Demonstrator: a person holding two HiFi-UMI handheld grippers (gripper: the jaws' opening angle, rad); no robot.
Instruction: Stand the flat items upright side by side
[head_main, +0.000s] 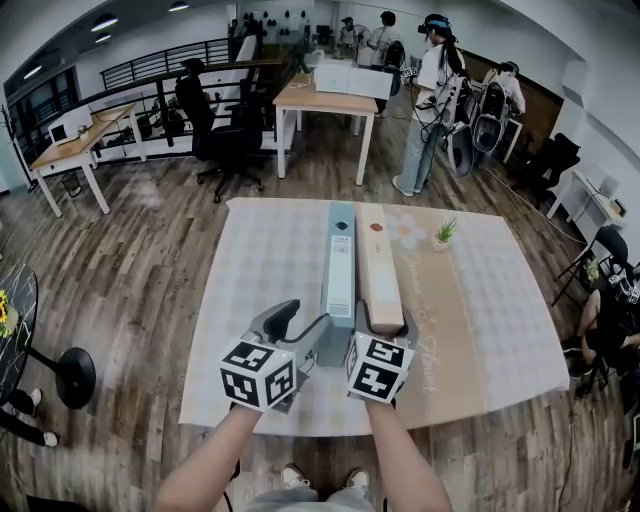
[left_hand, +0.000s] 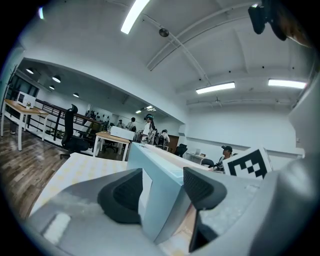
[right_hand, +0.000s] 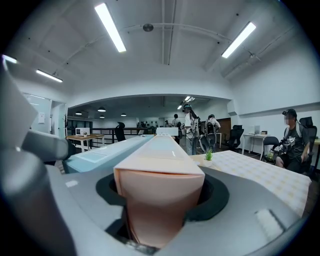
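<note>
Two long flat boxes stand on their narrow edges side by side on the checked tablecloth. The light blue box is on the left, and the peach box touches it on the right. My left gripper comes in at an angle and is shut on the blue box's near end. One dark pad lies against its side. My right gripper is shut on the near end of the peach box, which fills the space between the jaws. The blue box runs alongside it in the right gripper view.
A small potted plant stands on the cloth's far right, beyond the boxes. A person stands behind the table near wooden desks and an office chair. Another person sits at the right edge. The table's front edge is just below my grippers.
</note>
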